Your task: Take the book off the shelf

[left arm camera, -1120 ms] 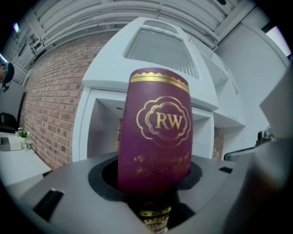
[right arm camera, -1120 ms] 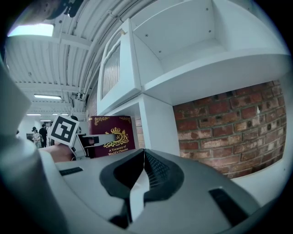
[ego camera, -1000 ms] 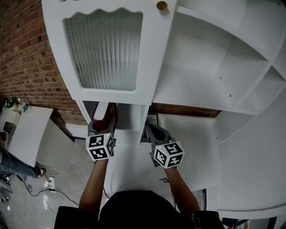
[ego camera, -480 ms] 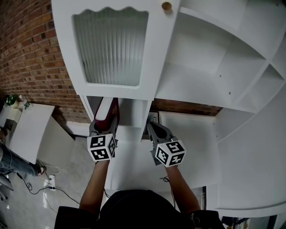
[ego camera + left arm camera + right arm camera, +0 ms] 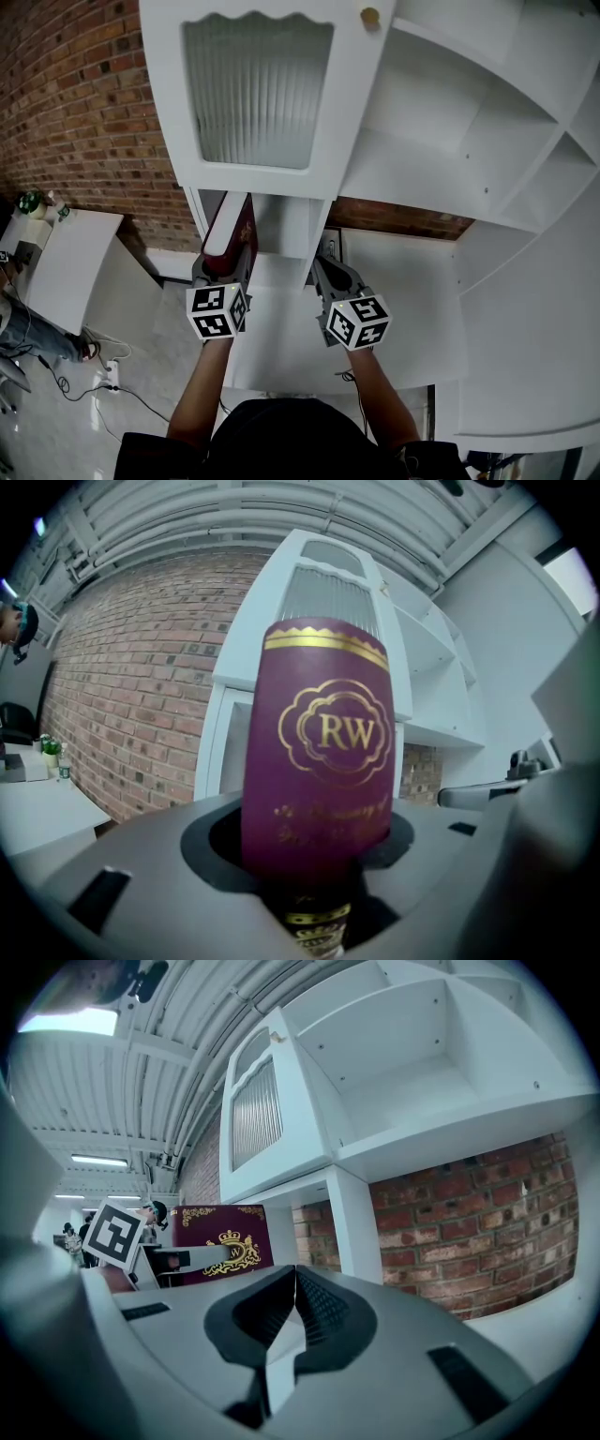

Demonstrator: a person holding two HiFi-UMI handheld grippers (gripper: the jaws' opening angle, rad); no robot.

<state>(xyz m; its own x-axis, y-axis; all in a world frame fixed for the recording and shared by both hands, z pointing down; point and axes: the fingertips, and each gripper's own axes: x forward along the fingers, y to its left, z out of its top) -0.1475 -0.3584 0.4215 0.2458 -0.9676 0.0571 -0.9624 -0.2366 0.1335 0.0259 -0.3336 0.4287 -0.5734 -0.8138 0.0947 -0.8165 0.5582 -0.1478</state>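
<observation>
In the head view the left gripper is closed on a maroon book with a pale page edge. The book points into the open compartment just under the glazed door of the white shelf unit, and its far end is hidden below the door's lower edge. The right gripper sits just beside it to the right, in front of the upright that bounds that compartment, touching nothing that can be made out. A brick wall runs behind the unit, and a white desk stands well apart on the left. In the left gripper view the book fills the middle, upright, with a gold "RW" crest on its cover. The fingers stand wide and press on its lower part from both sides, so the book is held. In the right gripper view the right gripper has its fingers brought together with nothing between them. Beyond them are the shelf unit's upright and the brick wall. Off to the left, the book shows its gold-trimmed cover beside the left gripper's marker cube.
</observation>
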